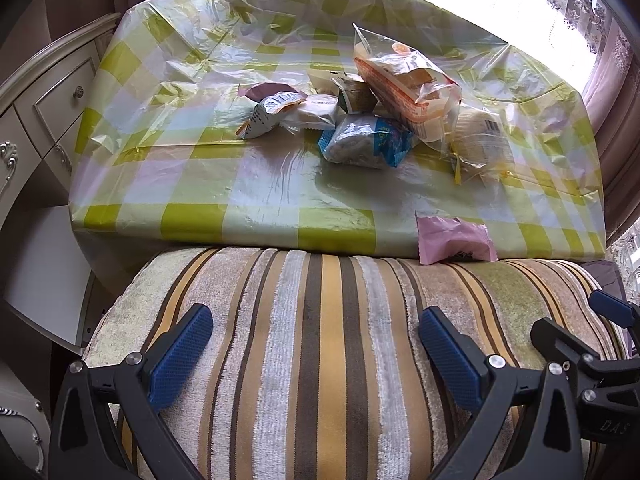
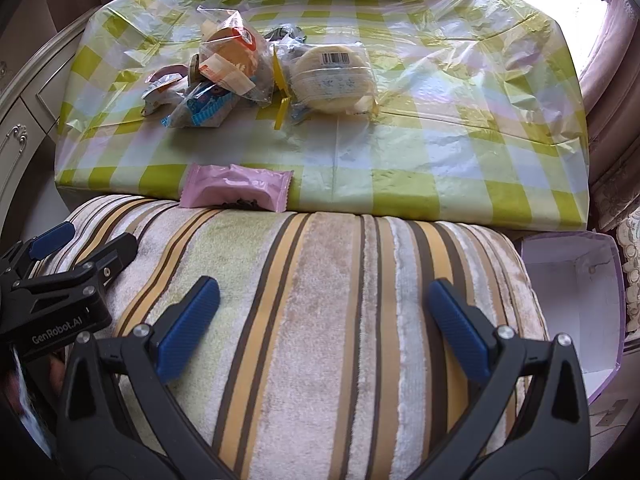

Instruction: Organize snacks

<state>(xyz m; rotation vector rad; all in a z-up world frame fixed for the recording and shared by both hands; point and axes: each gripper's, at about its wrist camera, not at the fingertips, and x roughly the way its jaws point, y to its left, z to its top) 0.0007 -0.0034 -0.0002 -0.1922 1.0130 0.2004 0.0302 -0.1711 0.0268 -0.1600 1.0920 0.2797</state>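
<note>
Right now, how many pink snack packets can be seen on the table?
1. The pink packet lies alone at the table's near edge, touching the striped cushion, apart from the snack pile farther back. Others may be hidden inside that pile.

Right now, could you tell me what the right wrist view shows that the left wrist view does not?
Only the right wrist view shows the empty white box beside the striped cushion. Only the left wrist view shows the drawer cabinet. Both show the pink packet at the table's near edge, the snack pile, and both grippers open over the cushion: right gripper, left gripper.
</note>
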